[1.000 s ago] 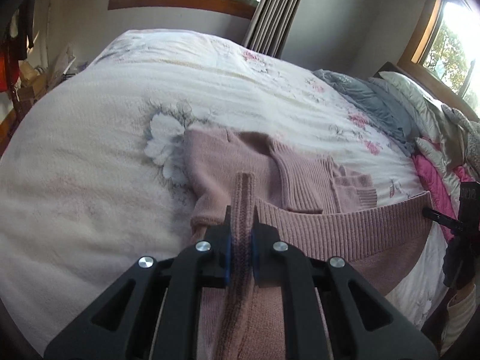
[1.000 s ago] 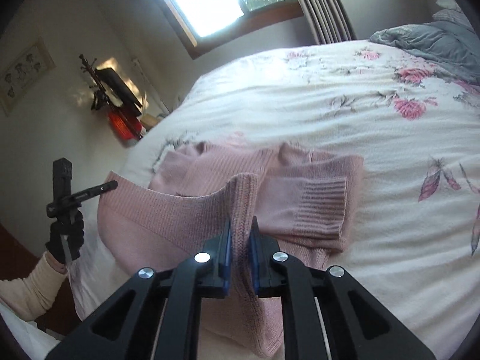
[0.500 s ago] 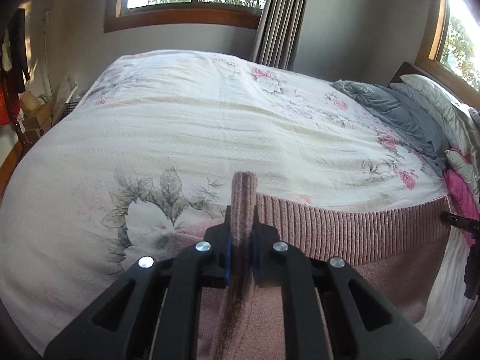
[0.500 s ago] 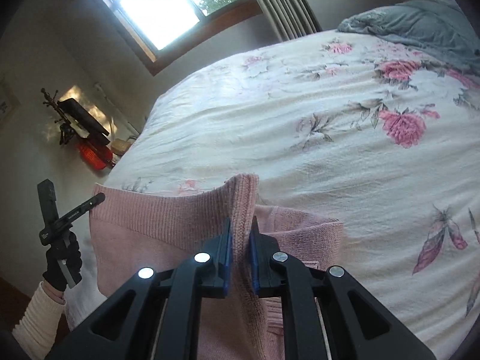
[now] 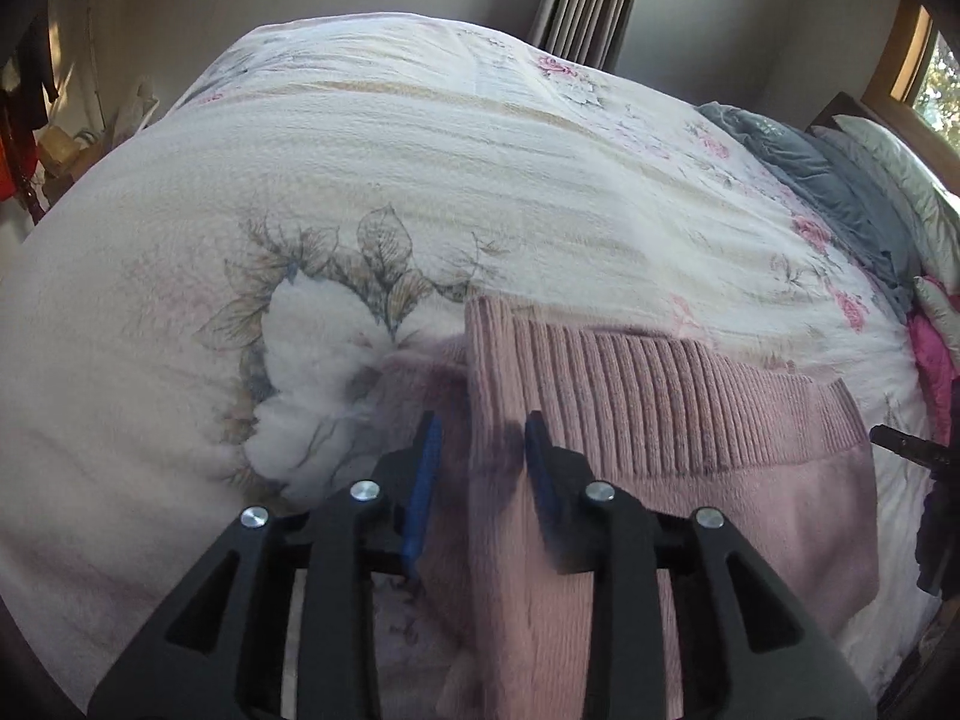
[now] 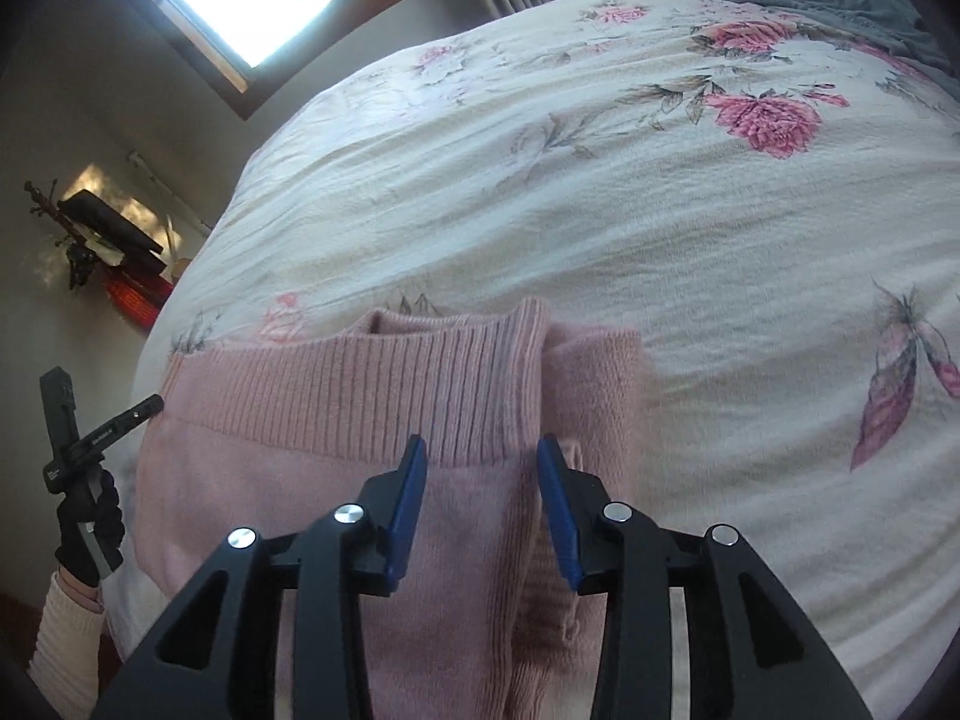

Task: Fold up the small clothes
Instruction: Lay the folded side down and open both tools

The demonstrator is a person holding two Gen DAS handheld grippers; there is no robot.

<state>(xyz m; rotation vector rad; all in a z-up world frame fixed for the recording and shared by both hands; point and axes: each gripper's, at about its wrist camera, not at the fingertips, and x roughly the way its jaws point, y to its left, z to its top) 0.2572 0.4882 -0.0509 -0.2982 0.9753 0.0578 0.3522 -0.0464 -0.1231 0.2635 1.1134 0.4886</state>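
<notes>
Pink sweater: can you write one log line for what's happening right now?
step: hem fold laid | pink sweater: folded on bedspread | left gripper: jaws open, astride hem | right gripper: jaws open, astride hem

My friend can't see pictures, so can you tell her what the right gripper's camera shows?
The right gripper is open over a folded pink sweater lying on a flowery bedspread, its ribbed hem between the blue finger pads. At far left, a gloved hand holds the left gripper by the sweater's other corner.
</notes>
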